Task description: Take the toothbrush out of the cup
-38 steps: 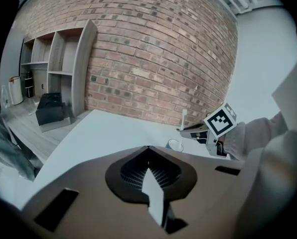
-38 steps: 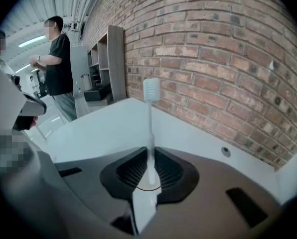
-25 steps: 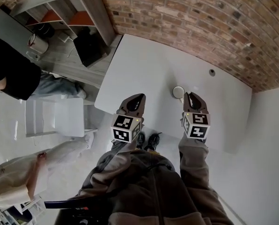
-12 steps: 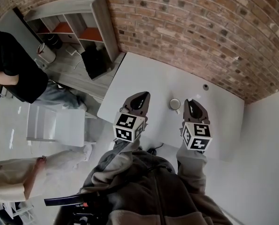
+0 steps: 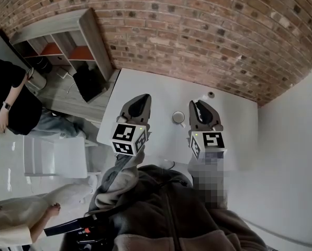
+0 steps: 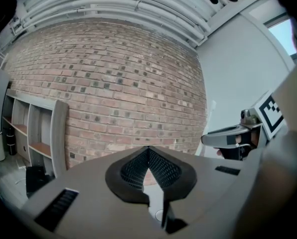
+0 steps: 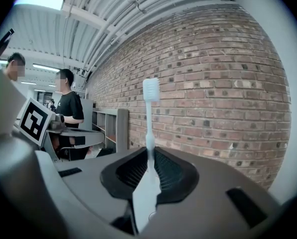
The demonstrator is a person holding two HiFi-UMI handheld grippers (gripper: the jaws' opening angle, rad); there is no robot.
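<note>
A small white cup (image 5: 178,117) stands on the white table (image 5: 156,90), between my two grippers. My right gripper (image 5: 198,107) hovers just right of the cup. In the right gripper view it (image 7: 151,156) is shut on a white toothbrush (image 7: 149,133), which stands upright between the jaws with its bristle head (image 7: 151,90) at the top. The toothbrush cannot be made out in the head view. My left gripper (image 5: 138,104) hangs left of the cup, over the table, and in its own view it (image 6: 148,152) is shut with nothing in it.
A brick wall (image 5: 208,30) runs behind the table. A grey shelf unit (image 5: 67,33) and a black bag (image 5: 88,82) stand at the left. A white chair (image 5: 56,156) and two people are on the left. A small round fitting (image 5: 211,94) sits far on the table.
The head view has swung, so the table and cup sit further left in the picture. Both grippers stay on either side of the cup, the right one still beside it.
</note>
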